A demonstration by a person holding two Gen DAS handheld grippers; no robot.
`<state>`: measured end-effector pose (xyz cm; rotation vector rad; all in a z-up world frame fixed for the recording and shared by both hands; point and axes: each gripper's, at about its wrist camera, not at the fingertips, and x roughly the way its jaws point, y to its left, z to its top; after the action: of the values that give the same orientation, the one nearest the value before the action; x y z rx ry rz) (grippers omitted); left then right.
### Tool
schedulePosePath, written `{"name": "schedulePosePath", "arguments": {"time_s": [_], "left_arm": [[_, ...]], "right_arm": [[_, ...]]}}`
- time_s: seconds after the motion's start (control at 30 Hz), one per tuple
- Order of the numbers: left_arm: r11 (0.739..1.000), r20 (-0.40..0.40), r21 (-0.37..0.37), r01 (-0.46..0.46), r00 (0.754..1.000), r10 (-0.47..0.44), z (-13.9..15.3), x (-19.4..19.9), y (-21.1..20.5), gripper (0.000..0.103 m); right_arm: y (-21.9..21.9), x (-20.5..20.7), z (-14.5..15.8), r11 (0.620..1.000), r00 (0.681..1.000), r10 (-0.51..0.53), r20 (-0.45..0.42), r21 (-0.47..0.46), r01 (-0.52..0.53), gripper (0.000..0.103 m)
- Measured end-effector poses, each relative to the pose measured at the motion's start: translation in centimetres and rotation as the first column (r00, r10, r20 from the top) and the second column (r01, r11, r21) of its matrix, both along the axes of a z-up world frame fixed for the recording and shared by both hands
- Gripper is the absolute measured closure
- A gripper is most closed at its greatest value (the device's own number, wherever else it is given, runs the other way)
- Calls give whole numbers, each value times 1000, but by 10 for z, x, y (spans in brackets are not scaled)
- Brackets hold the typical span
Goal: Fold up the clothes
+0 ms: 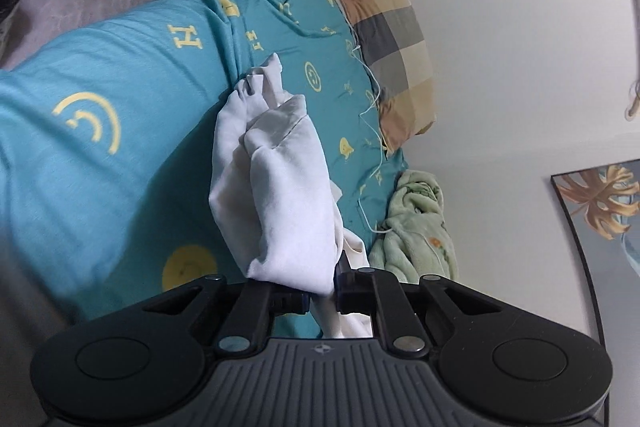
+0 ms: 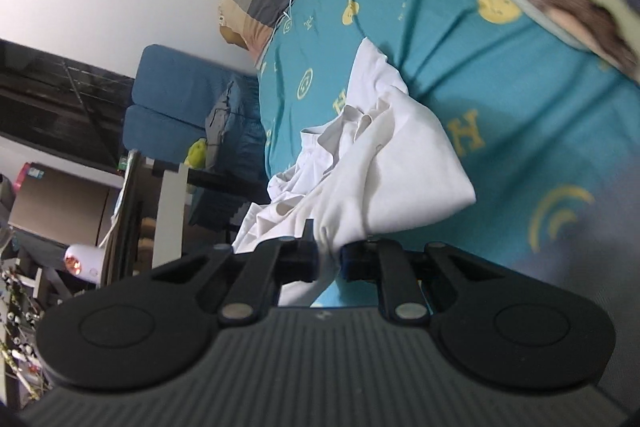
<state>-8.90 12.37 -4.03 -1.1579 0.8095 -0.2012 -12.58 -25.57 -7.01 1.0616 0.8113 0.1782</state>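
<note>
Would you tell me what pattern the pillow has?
Checked pillow: grey, cream and pink squares, clearest in the left wrist view.

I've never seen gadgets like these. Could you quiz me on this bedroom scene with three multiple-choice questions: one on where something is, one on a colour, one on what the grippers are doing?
1. Where does the checked pillow lie?
A. on the floor
B. at the end of the bed, by the white wall
C. on top of the white garment

2. What colour is the bed cover?
A. teal with yellow prints
B. plain red
C. black and white stripes

3. What are the left gripper and right gripper doing?
A. both hang open
B. only one holds cloth
C. each is closed on the white garment

Answers:
1. B, since it sits against the wall past the cover.
2. A, since yellow letters and smiley faces show on teal.
3. C, since white cloth is pinched between both pairs of fingers.
</note>
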Motion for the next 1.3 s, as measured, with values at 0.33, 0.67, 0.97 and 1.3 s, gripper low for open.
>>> {"name": "schedulePosePath", "arguments": {"time_s": [0.33,0.67,0.97,1.3], "left_arm": [[1000,-28,-17,-24,999,24,8,-13,-2,90],[996,-73,-43,-73,995,69,-17,129,-6,89],[996,-133,83,-37,990,48,-75,254,-14,88],[987,-150,159,18,989,6,-120,302,-20,88]], "right_arm": [[-2,-17,11,999,999,-37,-28,27,38,89],[-6,108,-8,994,991,-72,-113,74,80,89],[-2,220,-74,995,973,-55,-223,66,72,88],[1,254,-126,1000,968,8,-252,28,-1,87]]}}
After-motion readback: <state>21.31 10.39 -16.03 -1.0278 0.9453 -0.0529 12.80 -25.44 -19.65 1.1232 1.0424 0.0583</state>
